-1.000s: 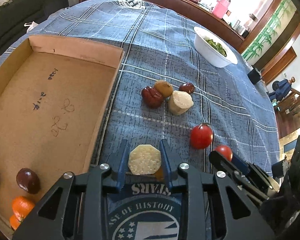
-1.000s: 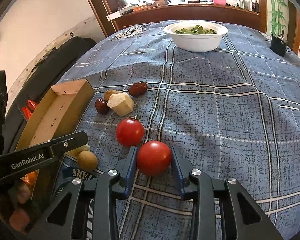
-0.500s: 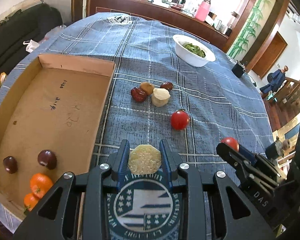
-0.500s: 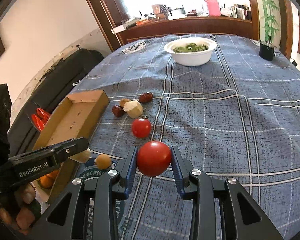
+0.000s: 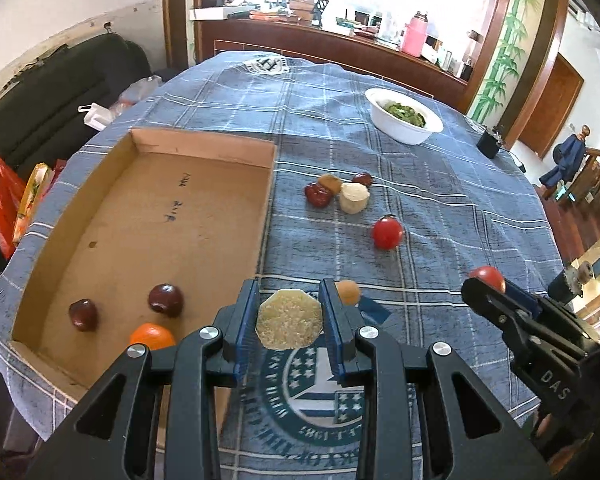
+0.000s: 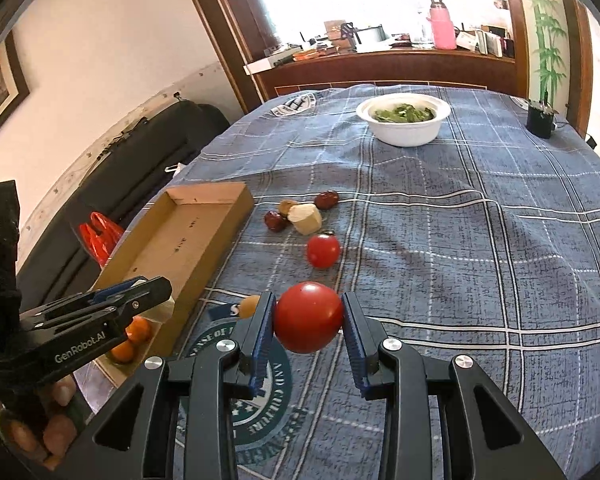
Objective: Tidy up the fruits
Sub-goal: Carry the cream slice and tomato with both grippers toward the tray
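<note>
Above a table [image 5: 440,184] draped in a blue checked cloth, a person holds two claws, each already carrying one piece of fruit clear of the cloth. The left claw [image 5: 290,320] is closed on a pale, peeled chunk [image 5: 290,323] with a flat, many-sided cut face – perhaps sugarcane or a water chestnut, I cannot tell which. That cut face is turned toward the camera, so the chunk's axis seems to run along the claw's fingers, and the pads press on its side facets, a sound grip on a faceted piece. The right claw [image 6: 309,318] is closed on a red tomato [image 6: 309,317], gripped across its widest part; the tomato is nearly round, with no clear long axis, and its stem end is not visible.

To the left lies a shallow cardboard tray [image 5: 204,148], its long side running away from the viewer. In its near end sit two dark red fruits [image 5: 165,300] and an orange [image 5: 152,336] – so this is likely where the fruit is being gathered. Both claws tilt downward near the tray's near corner, probably ready to carry their loads across.

Still loose on the cloth are a second tomato [image 5: 387,233], a small brown fruit [image 5: 349,290] just beyond the left claw, and a huddle of dark dates with another pale chunk [image 5: 354,197]. A white bowl of greens [image 5: 404,117] stands well apart, farther back.
</note>
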Tool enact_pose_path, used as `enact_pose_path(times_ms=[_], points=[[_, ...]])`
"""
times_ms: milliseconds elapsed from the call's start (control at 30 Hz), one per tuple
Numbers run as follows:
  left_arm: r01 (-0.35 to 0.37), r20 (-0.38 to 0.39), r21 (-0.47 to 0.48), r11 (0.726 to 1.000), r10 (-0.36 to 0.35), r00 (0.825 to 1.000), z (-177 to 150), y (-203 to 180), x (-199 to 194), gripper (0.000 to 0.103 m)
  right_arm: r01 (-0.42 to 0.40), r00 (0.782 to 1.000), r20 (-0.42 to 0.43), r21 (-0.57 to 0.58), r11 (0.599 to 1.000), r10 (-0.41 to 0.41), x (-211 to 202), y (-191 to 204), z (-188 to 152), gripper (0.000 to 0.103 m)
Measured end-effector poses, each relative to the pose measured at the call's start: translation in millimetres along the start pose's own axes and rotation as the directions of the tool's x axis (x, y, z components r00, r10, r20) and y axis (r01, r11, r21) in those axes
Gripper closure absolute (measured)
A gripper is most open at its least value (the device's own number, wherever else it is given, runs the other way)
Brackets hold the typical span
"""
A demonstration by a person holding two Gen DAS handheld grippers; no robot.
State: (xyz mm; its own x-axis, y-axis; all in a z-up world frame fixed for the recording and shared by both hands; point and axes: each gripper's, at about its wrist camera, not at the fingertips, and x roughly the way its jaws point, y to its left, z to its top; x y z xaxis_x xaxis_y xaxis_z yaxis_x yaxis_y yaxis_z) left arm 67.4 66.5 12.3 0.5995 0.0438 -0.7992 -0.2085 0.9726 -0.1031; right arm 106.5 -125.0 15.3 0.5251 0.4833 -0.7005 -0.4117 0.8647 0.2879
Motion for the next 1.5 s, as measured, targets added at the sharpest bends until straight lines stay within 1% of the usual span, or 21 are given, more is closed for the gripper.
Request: enact_pose_path(times_ms=[233, 567, 1200, 1500], points=[[-0.014, 0.003, -0.018, 1.000, 0.014, 1.000, -5.4, 15.0, -4.2, 0.075, -0.014, 1.000, -0.006, -0.032, 0.999, 0.014, -0.2, 18.1, -0.9, 0.069], [-0.016, 0.003, -0.044, 0.999, 0.016, 1.000, -8.7, 29.8, -7.0, 0.075, -0.030, 0.999, -0.029, -0.064, 0.998, 0.029, 7.3, 36.8, -3.5, 0.069], [-0.023, -0.014, -0.083, 0.996, 0.021, 1.000, -10.2, 51.0, -0.2, 0.075, -0.048, 0.997, -0.062, -0.098, 0.994, 0.042, 21.4, 56.8, -5.0, 0.069], [-0.037, -0.022, -0.116, 0.993, 0.034, 0.999, -10.2, 67.8, 4.9, 0.075, -0.076, 0.994, -0.089, -0.115, 0.990, 0.065, 33.4, 67.9, -4.6, 0.069]])
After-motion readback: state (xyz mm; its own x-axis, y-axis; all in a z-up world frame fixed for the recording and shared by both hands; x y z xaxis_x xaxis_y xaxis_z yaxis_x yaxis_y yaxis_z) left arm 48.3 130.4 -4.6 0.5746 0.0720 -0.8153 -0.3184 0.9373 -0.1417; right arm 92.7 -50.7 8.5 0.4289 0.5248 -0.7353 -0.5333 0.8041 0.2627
